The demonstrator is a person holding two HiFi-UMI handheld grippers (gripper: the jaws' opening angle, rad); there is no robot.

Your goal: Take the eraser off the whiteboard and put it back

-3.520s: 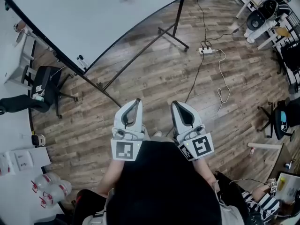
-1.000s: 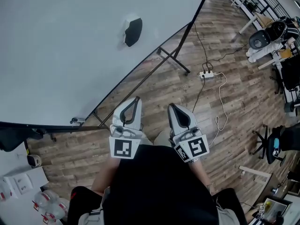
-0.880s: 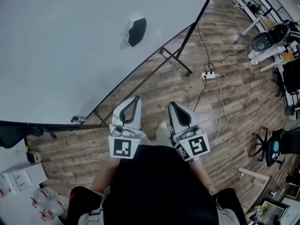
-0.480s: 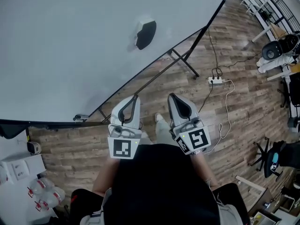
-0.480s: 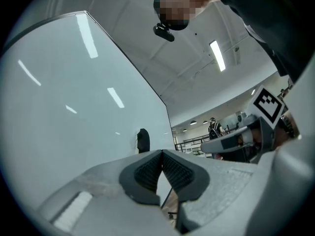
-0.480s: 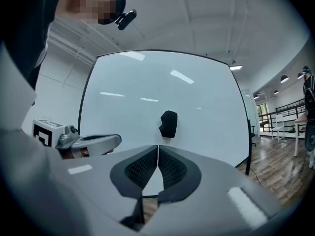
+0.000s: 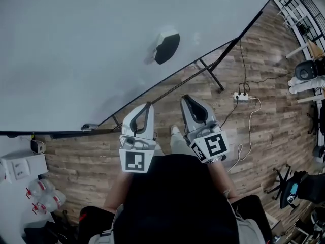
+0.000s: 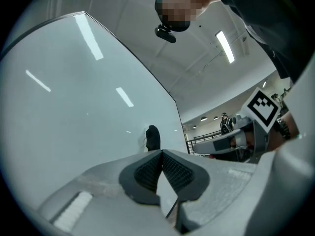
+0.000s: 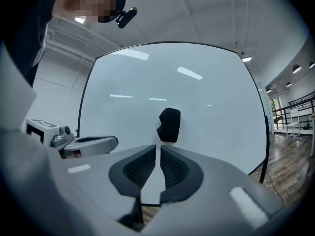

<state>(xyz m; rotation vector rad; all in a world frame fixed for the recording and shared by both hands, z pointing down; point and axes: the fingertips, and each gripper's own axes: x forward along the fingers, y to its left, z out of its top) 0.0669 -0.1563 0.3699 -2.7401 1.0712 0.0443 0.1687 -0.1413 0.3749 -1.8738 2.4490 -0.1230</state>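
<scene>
Black eraser [image 7: 166, 48] on whiteboard [image 7: 76, 44], well beyond empty jaws, left gripper [image 8: 161, 153] closed, right gripper [image 9: 158, 149] just opening

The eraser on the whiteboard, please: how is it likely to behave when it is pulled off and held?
The eraser clings unsupported to the standing whiteboard, so it is probably magnetic and light; expect slight resistance, then a sudden release. Its small, blocky shape suggests a stiff body that won't flop or roll.
</scene>
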